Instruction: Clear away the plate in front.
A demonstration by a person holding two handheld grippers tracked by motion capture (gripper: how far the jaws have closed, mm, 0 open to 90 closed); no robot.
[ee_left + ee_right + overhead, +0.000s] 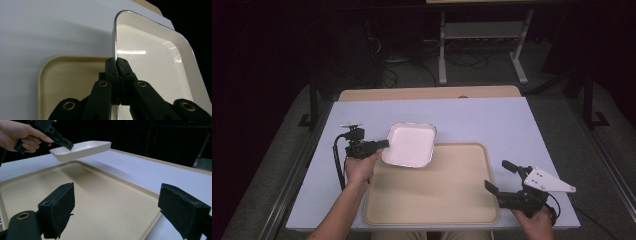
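Left gripper (384, 144) clamped on the rim of the white dish (410, 144), jaws pressed together over the thin edge, as seen close up in the left gripper view (117, 65). Dish held in the air, roughly level, above the far-left corner of the beige tray (432, 200); not touching the tray, to judge from the gap and the shadow beneath it in the right gripper view (82, 149). Part of the dish overhanging the tray's far rim, above the white table top (492, 120). Dish empty, tray bare.

Right gripper (502, 177) idle, just beside the tray's right rim toward its near corner, jaws wide apart with nothing between them (115, 212); pointed across the tray toward the dish.

Judged progress: pickup done, grip secure on the rim, carrying under way. Left to do, most likely: bringing the dish fully over the tray, lowering it flat onto the tray's floor, then releasing the rim. Final resting place not yet decided by anything visible; could equally be a lift away from the tray.
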